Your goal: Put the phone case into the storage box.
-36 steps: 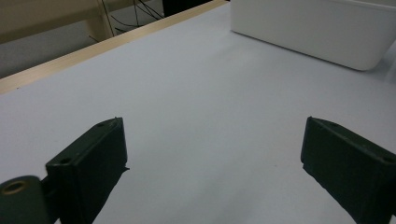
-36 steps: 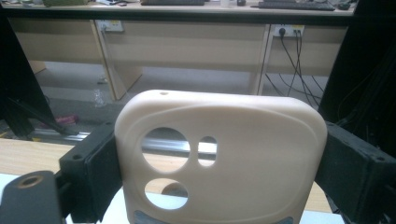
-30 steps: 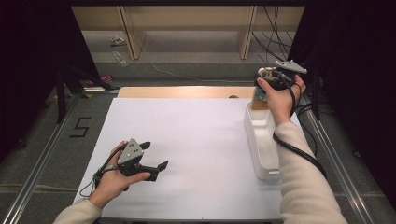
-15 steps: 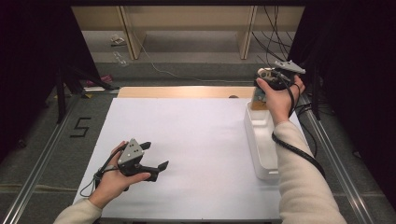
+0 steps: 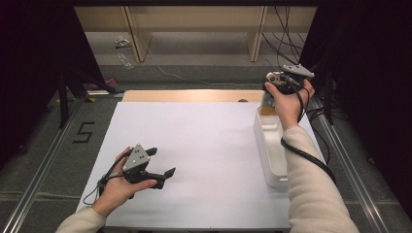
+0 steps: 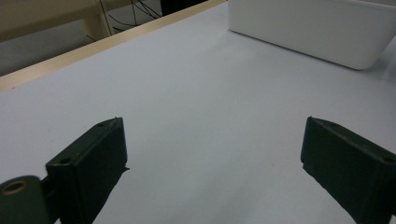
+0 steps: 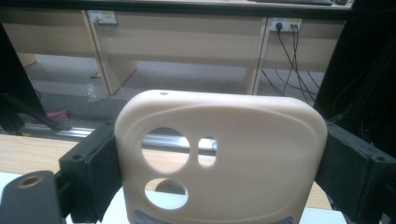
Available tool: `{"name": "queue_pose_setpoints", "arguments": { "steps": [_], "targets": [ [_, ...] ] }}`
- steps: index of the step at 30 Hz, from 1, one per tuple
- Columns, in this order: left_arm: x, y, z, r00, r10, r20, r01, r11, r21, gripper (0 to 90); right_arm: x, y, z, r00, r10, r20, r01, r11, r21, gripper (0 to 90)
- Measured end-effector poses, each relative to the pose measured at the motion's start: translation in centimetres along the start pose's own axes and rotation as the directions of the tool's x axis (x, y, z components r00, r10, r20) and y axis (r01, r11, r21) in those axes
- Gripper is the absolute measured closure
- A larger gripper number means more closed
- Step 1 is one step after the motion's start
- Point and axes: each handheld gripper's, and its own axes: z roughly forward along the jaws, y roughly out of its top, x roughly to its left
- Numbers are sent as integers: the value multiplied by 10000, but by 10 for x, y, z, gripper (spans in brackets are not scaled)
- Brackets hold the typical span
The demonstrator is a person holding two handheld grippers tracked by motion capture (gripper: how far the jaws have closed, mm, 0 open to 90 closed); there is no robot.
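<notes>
High view, near to far. Item one: left gripper [image 5: 163,170], held in the person's left hand [image 5: 119,187] low over the near left part of the white tabletop [image 5: 194,145], jaws spread wide with nothing between them; in the left gripper view the two black jaws stand far apart over bare white surface. Item two: white rectangular bin [image 5: 272,145], lying along the right edge of the tabletop, its long side running away from the person; the right forearm in a cream sleeve [image 5: 311,189] passes over its near end. The same bin [image 6: 313,28] shows in the left gripper view, well apart from the jaws. Item three: right gripper [image 5: 272,80], raised in the right hand [image 5: 286,102] above the far end of the bin, past the table's wooden far edge [image 5: 189,95]. Item four: beige phone case [image 7: 219,158], clamped upright between the right gripper's jaws, camera cut-outs facing the lens. Item five: wooden desk legs [image 7: 107,51] and wall sockets with cables [image 7: 287,28], far behind.
</notes>
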Motion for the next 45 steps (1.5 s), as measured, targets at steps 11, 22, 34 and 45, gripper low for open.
{"name": "queue_pose_setpoints", "arguments": {
  "steps": [11, 22, 34, 45],
  "targets": [
    [0, 0, 0, 10000, -11, 0, 11, 10000, 2, 68, -1, -2, 4, 10000, -27, -22, 27, 10000, 61, 116],
    [0, 0, 0, 10000, -28, 10, 28, 10000, -12, 68, 0, -5, 8, 9999, -106, -37, 107, 9997, 203, 116],
    [0, 0, 0, 10000, -24, 18, 24, 10000, 9, 68, 1, -9, 12, 9998, -186, -73, 189, 9992, 339, 116],
    [0, 0, 0, 10000, -27, 18, 27, 10000, 12, 68, 1, -11, 14, 9995, -288, -163, 293, 9989, 357, 116]
  ]
}}
